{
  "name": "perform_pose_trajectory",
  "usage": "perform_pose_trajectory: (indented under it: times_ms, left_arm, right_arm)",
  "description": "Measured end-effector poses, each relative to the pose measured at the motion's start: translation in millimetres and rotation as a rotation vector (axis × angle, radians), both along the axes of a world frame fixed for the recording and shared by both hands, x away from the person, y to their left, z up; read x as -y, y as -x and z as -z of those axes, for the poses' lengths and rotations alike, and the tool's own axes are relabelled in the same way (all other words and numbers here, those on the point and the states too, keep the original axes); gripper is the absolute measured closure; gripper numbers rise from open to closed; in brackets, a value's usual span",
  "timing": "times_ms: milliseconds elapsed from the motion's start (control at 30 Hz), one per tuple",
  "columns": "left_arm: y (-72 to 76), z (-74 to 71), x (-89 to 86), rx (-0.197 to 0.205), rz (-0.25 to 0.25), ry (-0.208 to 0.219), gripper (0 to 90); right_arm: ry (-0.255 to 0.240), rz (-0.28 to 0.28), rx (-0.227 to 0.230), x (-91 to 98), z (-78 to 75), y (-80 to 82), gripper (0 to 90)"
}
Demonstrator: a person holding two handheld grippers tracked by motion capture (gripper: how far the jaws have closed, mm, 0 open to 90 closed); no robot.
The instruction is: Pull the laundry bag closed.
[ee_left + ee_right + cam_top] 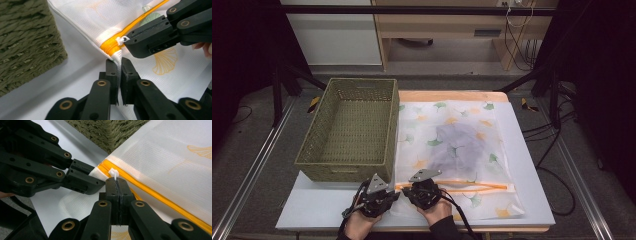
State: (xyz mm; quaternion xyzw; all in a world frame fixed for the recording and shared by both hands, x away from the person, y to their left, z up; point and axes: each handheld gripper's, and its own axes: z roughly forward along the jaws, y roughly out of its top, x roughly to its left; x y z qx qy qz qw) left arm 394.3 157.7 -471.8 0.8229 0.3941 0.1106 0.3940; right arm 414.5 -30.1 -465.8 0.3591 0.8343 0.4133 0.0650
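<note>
The white mesh laundry bag, printed with green and orange ginkgo leaves, lies flat on the right half of the table, its orange zipper running along the end nearest the table's front edge. A grey garment shows through the mesh near the bag's middle. The white zipper pull sits at the zipper's left end, by the bag's front left corner.

The right gripper has its jaws fully closed on the pull's tab, the white slider standing just past the jaw tips. The left gripper is clamped on the bag's fabric edge right at that corner, just below the zipper's end, with the mesh pinched between its nearly closed jaws. The two grippers almost touch, near the middle of the table's front edge, each held in one hand.

An olive woven basket stands on the table's left half, its side just beside the bag's left edge.
</note>
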Motion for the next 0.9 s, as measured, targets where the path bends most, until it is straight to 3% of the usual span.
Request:
perform_pose_trajectory:
  times_ms: [467, 900]
  left_arm:
    - [5.8, -5.1, 3.2, 0.022, -0.02, -0.01, 87.5]
    - [8.3, -10.1, 3.5, 0.05, -0.02, -0.022, 87.3]
  right_arm:
    - [-0.032, 0.017, -0.017, 7.6, 1.8, -0.1, 89.9]
    - [-0.019, 0.069, -0.024, 26.0, 4.5, -1.8, 89.9]
